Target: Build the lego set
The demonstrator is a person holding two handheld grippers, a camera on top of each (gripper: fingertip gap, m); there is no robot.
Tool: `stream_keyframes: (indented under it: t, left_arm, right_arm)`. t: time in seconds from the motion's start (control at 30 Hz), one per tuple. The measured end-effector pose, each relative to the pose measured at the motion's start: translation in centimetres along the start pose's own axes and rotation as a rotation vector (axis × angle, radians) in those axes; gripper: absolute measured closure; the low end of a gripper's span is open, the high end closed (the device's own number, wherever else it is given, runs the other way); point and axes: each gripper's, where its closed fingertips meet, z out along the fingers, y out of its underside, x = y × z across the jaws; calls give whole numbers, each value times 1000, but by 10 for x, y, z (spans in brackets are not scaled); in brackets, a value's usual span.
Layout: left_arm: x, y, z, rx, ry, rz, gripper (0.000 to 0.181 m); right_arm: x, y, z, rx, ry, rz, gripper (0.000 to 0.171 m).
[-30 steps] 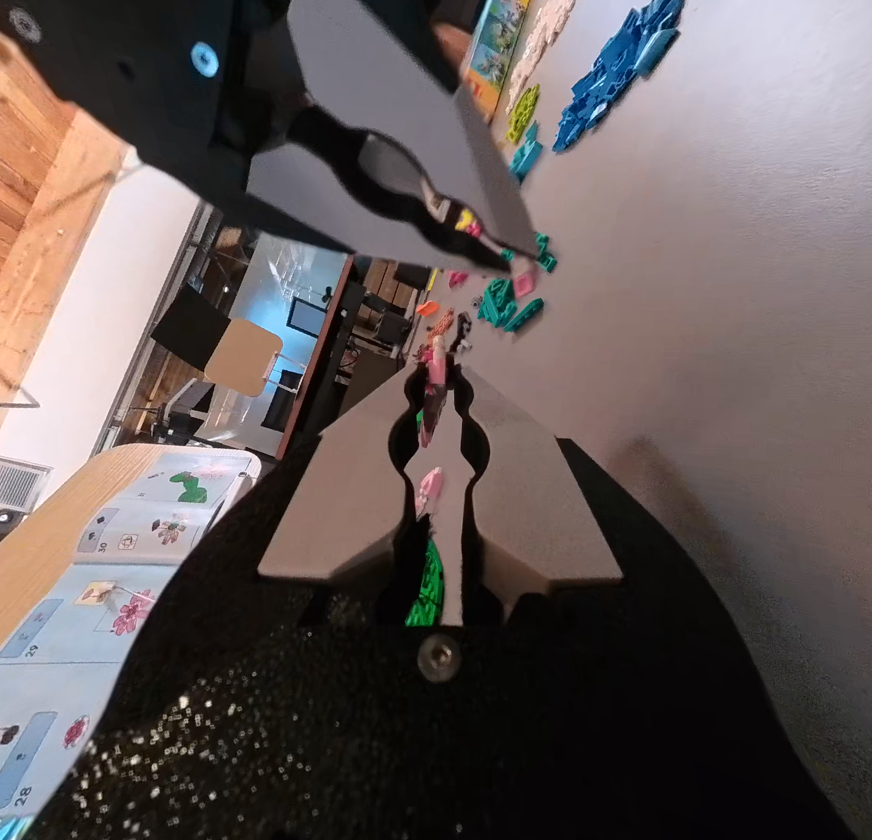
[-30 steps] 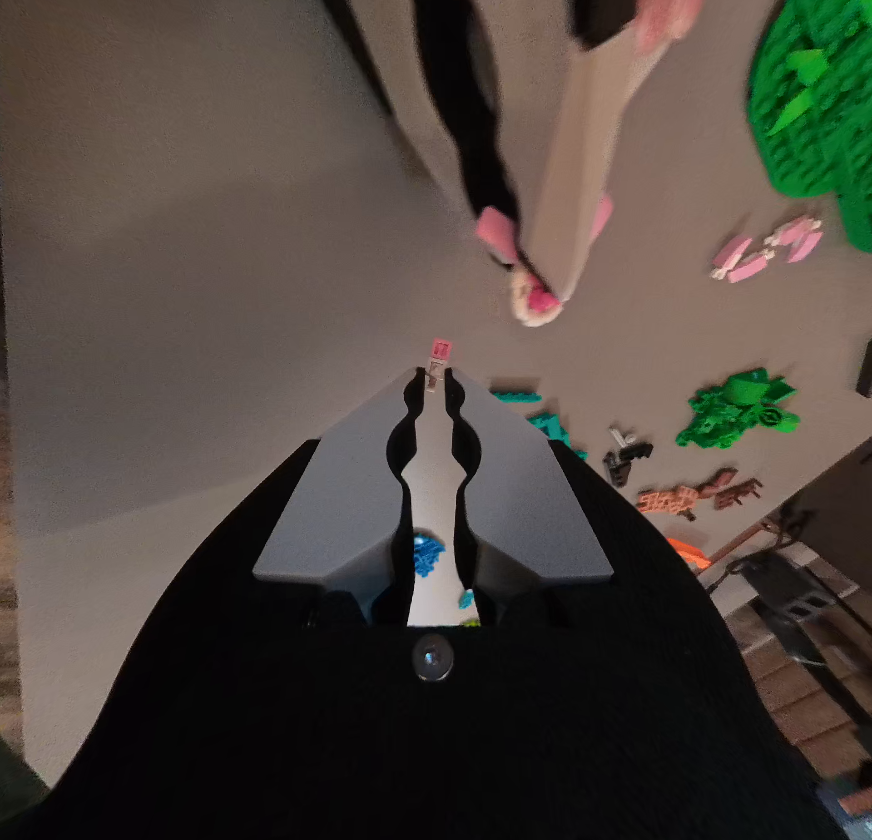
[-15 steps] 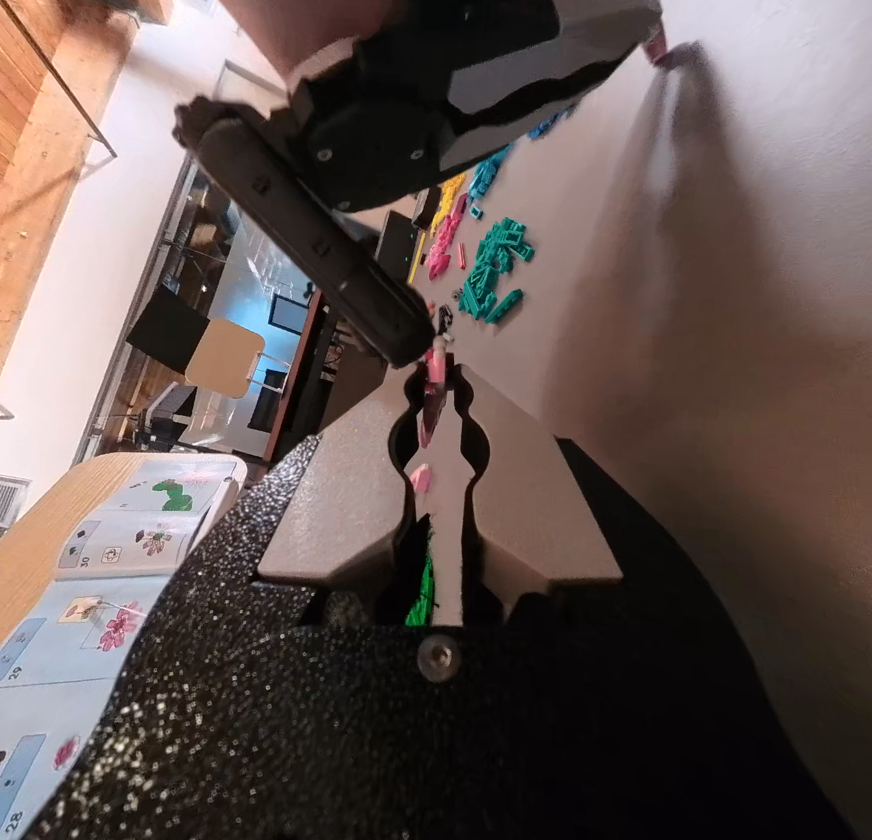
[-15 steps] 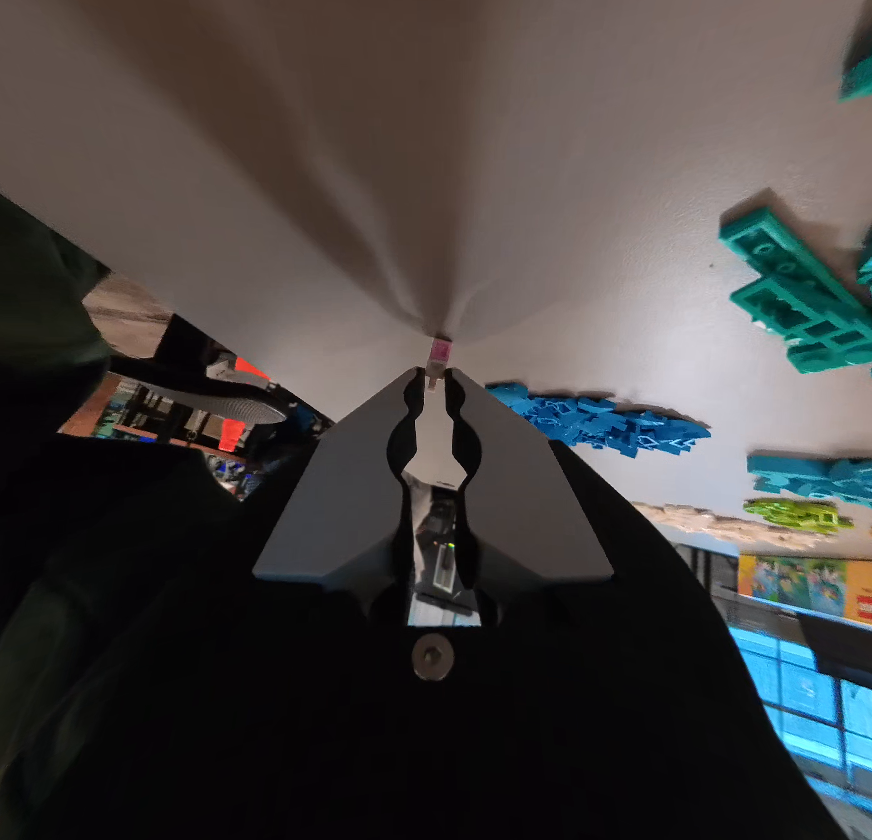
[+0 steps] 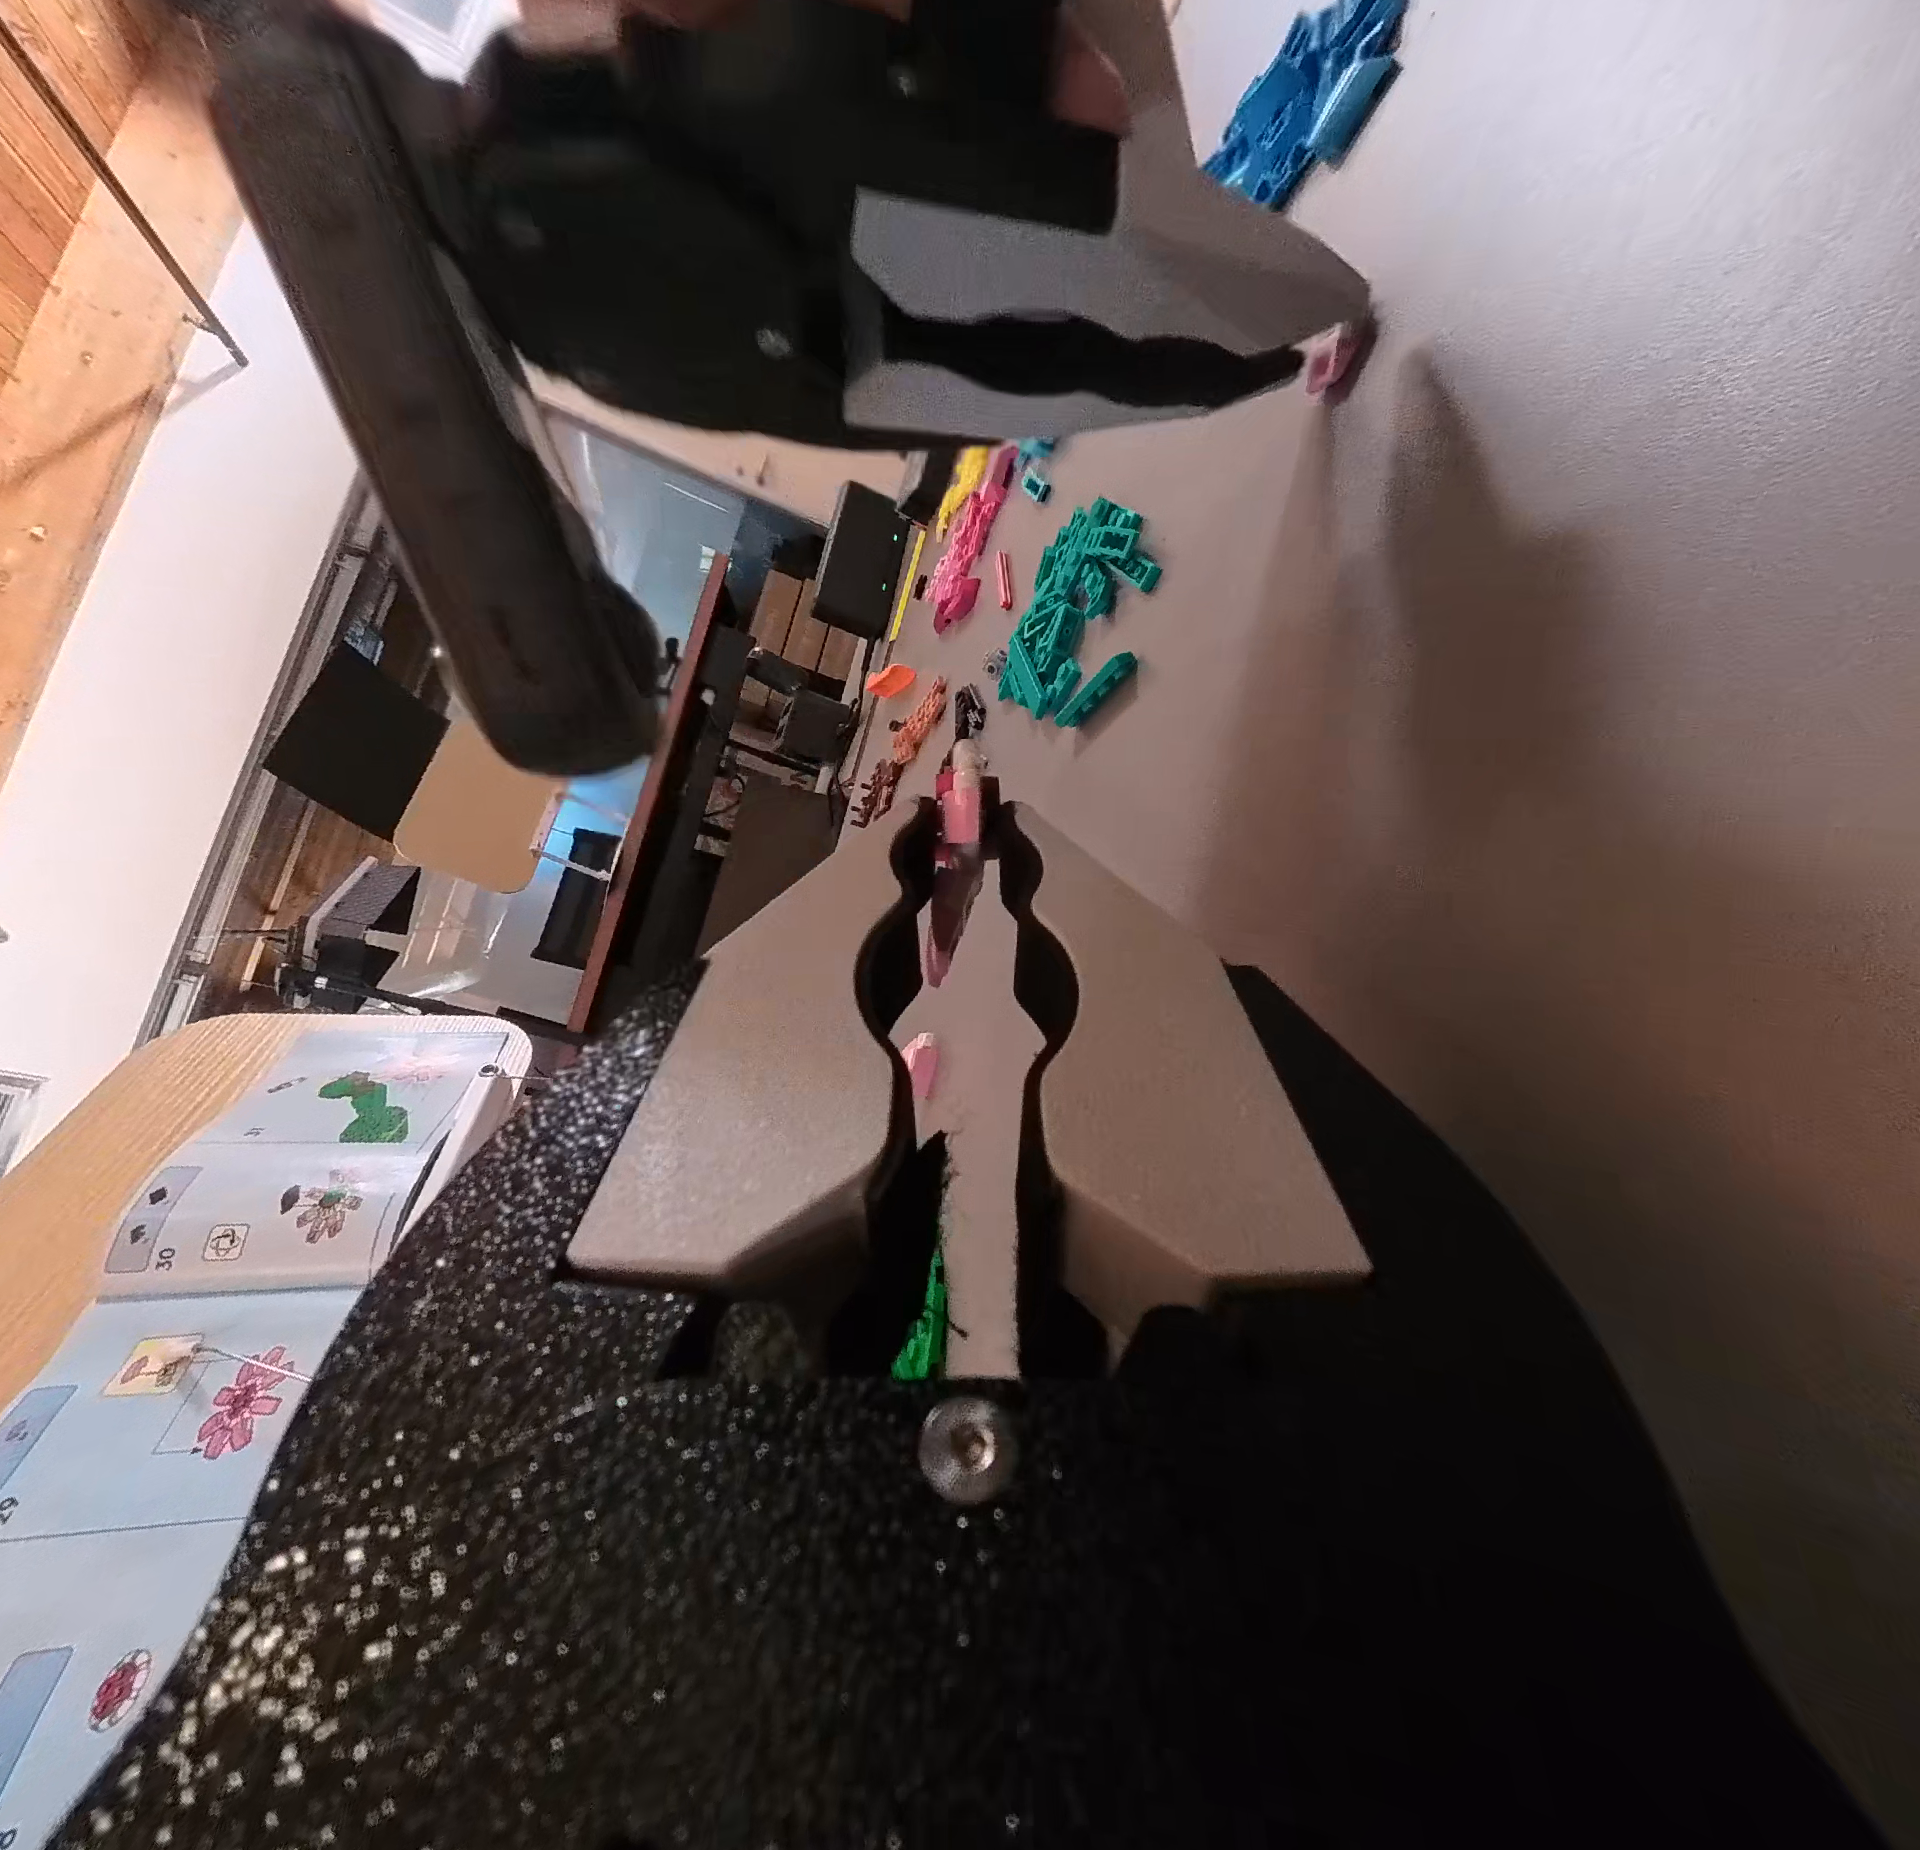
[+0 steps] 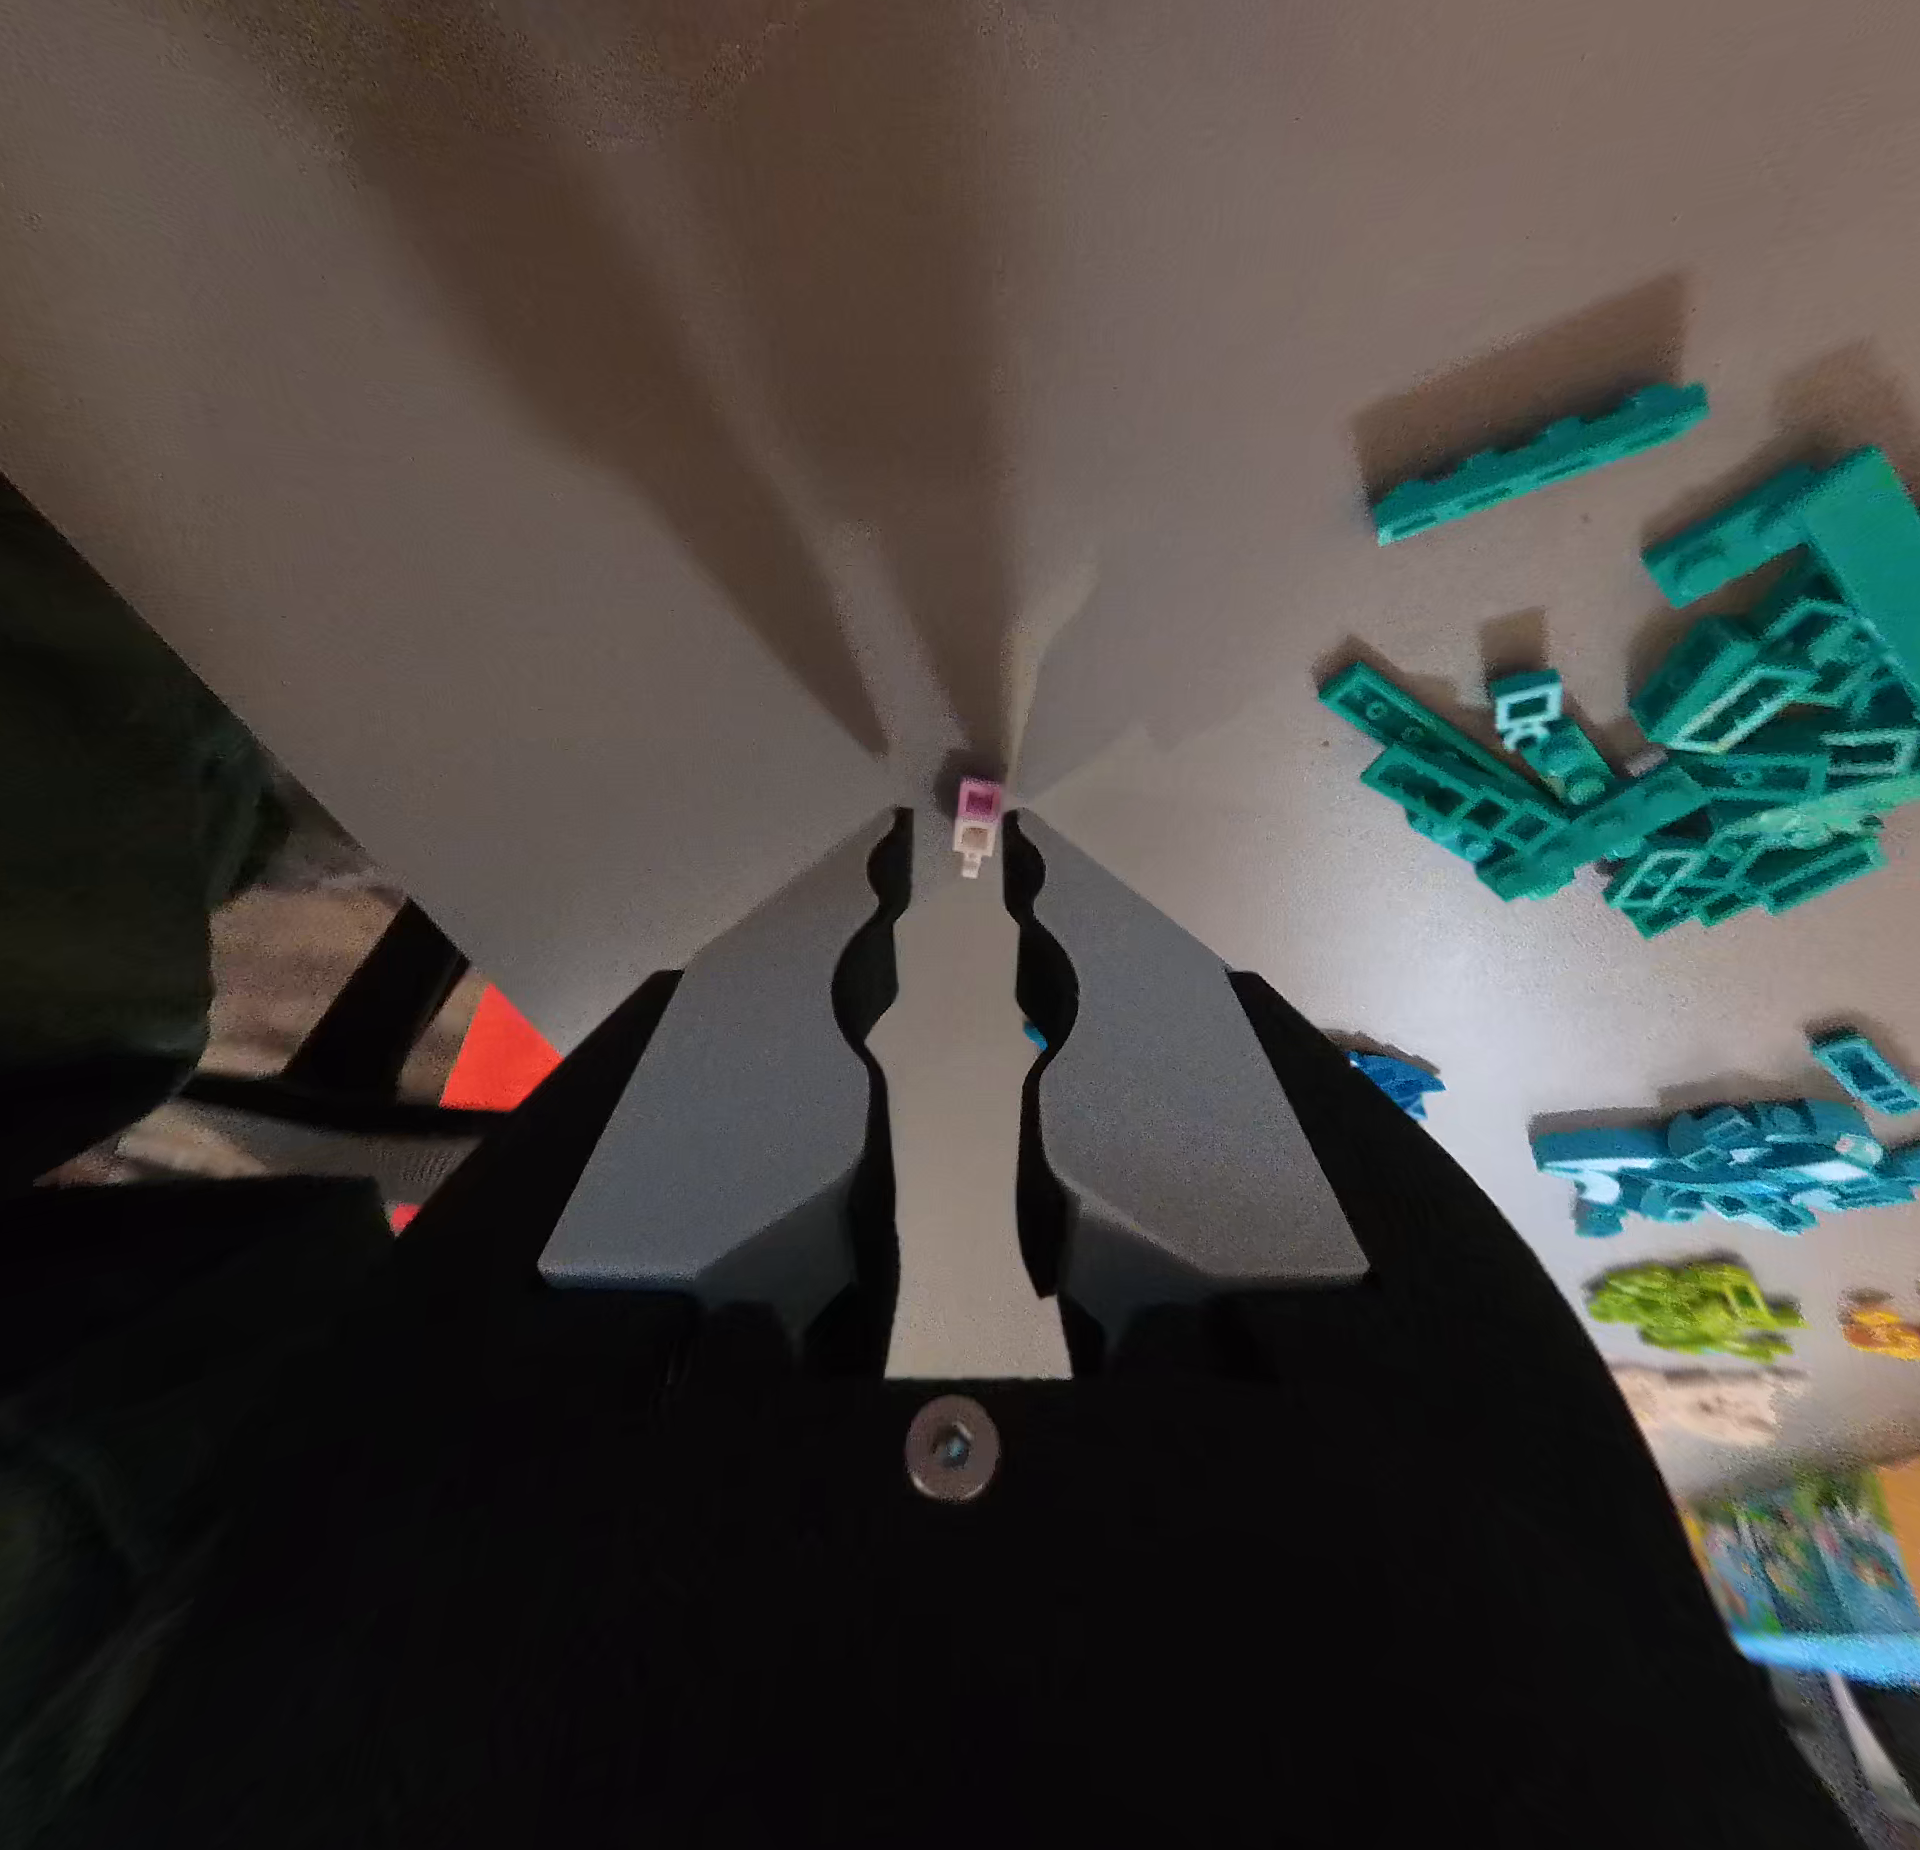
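My left gripper (image 5: 961,813) is shut on a small pink flower assembly (image 5: 956,808) and holds it above the grey table (image 5: 1558,761). My right gripper (image 6: 957,818) points down at the table (image 6: 520,346) with its jaws slightly apart. A tiny pink and white piece (image 6: 977,818) stands on the table at the tips, close to the right finger and apart from the left one. In the left wrist view the right gripper (image 5: 1320,356) shows at the top with that pink piece (image 5: 1335,366) at its tip.
Teal bricks (image 6: 1714,761) lie right of my right gripper, with blue-teal pieces (image 6: 1714,1166), lime pieces (image 6: 1683,1307) and a coloured box (image 6: 1797,1582) nearer. The left wrist view shows teal (image 5: 1081,605), blue (image 5: 1309,107) and pink (image 5: 966,553) piles and an instruction booklet (image 5: 208,1333).
My right gripper swung away from the left one down to the table, set the tiny pink piece on it, and its jaws have widened. My left gripper stayed shut on the flower.
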Motion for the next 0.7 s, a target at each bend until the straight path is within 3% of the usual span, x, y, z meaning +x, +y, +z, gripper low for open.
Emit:
stream_keyframes:
  t: [0.03,0.27,0.47,0.53,0.7]
  left_arm:
    - [0,0,0,1,3,0,173]
    - [3,-5,0,22,12,26,173]
    - [6,-9,0,34,18,44,173]
    - [7,-9,1,35,23,49,173]
    - [10,-11,1,44,38,63,173]
  right_arm:
    - [-1,-1,-3,64,20,2,153]
    - [8,19,-11,475,217,24,151]
    - [5,14,-12,830,240,50,145]
    - [3,12,-12,839,250,45,145]
    - [3,5,-8,668,233,12,145]
